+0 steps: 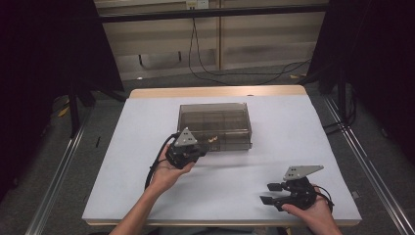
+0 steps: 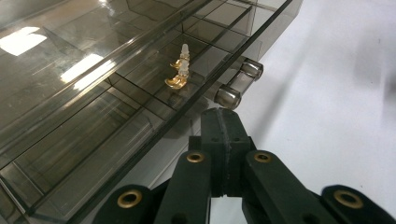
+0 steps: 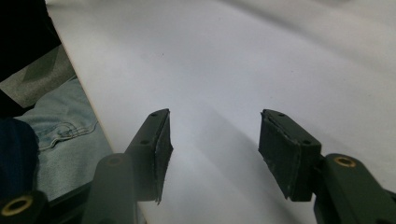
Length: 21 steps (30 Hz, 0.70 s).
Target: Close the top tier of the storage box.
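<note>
A smoky see-through compartment box (image 1: 215,122) lies closed in the middle of the white table. Small gold parts (image 2: 180,72) sit in one of its front compartments. My left gripper (image 1: 201,148) is at the box's front left edge, jaws shut with nothing between them. In the left gripper view my left gripper (image 2: 224,116) has its tips just short of a shiny cylindrical latch (image 2: 238,84) on the box's front wall; I cannot tell whether they touch. My right gripper (image 1: 269,193) rests near the table's front right, open and empty, and the right gripper (image 3: 212,140) hovers over bare white surface.
The white table top (image 1: 293,137) ends at a front edge (image 3: 86,98), with a person's jeans (image 3: 60,140) below it. Black cables (image 1: 205,68) run across the floor behind the table. Dark stands (image 1: 73,107) flank both sides.
</note>
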Tool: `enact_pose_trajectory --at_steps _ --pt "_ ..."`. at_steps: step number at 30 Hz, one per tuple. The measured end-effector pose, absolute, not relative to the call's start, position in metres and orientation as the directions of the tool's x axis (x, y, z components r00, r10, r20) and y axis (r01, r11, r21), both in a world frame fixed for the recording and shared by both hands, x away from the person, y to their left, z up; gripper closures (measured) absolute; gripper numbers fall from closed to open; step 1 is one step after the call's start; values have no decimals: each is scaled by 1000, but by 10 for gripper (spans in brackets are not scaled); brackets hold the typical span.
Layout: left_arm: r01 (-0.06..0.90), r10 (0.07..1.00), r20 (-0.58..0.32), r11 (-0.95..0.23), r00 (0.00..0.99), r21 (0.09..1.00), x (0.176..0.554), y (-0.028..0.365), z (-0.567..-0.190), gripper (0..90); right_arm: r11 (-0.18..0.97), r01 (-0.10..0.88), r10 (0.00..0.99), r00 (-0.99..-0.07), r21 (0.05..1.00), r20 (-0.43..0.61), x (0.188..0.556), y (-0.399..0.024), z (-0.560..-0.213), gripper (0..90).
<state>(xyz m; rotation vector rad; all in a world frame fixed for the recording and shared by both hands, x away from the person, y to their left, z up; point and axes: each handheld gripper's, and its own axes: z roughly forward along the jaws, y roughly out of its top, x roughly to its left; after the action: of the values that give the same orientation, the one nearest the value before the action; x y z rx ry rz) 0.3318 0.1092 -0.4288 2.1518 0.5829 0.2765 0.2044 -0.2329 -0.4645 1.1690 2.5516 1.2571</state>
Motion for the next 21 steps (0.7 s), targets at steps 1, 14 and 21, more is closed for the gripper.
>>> enact_pose_trajectory --at_steps 1,14,21 --pt "308 500 -8 -520 866 797 332 109 -428 900 378 603 656 -710 702 256 205 -233 -465 440" --pt "320 522 -19 -494 852 809 339 107 -429 900 383 598 658 -712 704 247 199 -231 -462 438" --pt "319 526 -14 -495 850 808 344 108 -429 900 383 604 662 -707 699 249 201 -231 -463 435"
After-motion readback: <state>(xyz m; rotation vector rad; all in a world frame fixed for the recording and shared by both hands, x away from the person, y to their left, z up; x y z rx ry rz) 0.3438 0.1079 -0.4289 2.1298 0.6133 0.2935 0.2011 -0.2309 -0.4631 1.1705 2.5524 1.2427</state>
